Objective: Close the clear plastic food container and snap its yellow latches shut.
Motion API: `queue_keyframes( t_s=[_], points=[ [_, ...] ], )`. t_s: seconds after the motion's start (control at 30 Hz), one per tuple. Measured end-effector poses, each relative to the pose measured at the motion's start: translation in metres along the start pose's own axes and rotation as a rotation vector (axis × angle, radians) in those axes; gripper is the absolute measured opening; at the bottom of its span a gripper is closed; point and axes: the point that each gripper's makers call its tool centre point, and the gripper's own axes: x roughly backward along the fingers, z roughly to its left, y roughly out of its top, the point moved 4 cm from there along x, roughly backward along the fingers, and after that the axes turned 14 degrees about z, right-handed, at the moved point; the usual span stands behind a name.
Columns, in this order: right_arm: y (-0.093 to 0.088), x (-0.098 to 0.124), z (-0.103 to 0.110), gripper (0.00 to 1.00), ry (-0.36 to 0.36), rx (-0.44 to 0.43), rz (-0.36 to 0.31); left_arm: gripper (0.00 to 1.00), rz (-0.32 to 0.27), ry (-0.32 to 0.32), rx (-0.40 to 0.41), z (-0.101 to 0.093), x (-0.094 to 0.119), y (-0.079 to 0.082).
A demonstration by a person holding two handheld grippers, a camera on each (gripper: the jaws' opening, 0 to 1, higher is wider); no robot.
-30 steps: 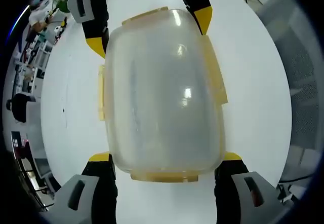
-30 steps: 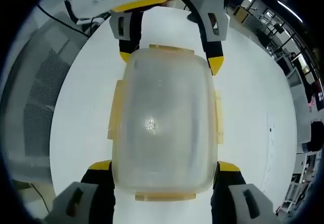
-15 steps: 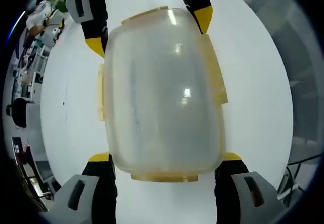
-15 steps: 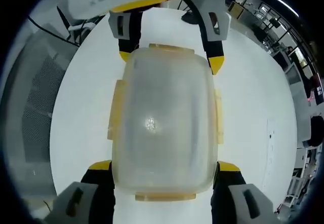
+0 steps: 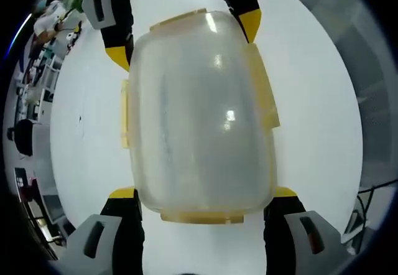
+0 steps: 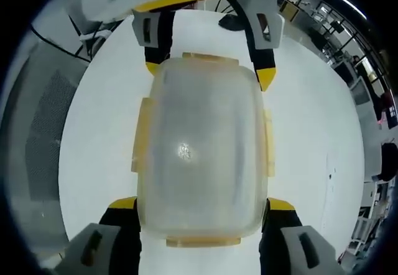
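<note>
A white table [image 5: 311, 88] carries the clear plastic food container [image 5: 199, 113]. The left gripper [image 5: 202, 195] and right gripper [image 6: 202, 203] face each other, each with its jaws pinching one end of it. Yellow latches [image 6: 140, 135] line its edges.

Bright overhead light; glare spots on container [image 5: 202, 116] lid; fisheye-warped edges.
</note>
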Motion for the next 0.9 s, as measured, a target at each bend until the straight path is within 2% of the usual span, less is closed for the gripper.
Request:
queue_keyframes(
  t_s=[0.3, 0.9],
  points=[
    [0.011, 0.000, -0.012, 0.78, 0.000, -0.003, -0.008, 0.78, -0.001, 0.000, -0.001, 0.010, -0.004, -0.014],
    [0.017, -0.002, -0.029, 0.78, 0.000, 0.011, 0.001, 0.78, -0.007, -0.002, 0.009, 0.025, -0.008, -0.021]
  ],
)
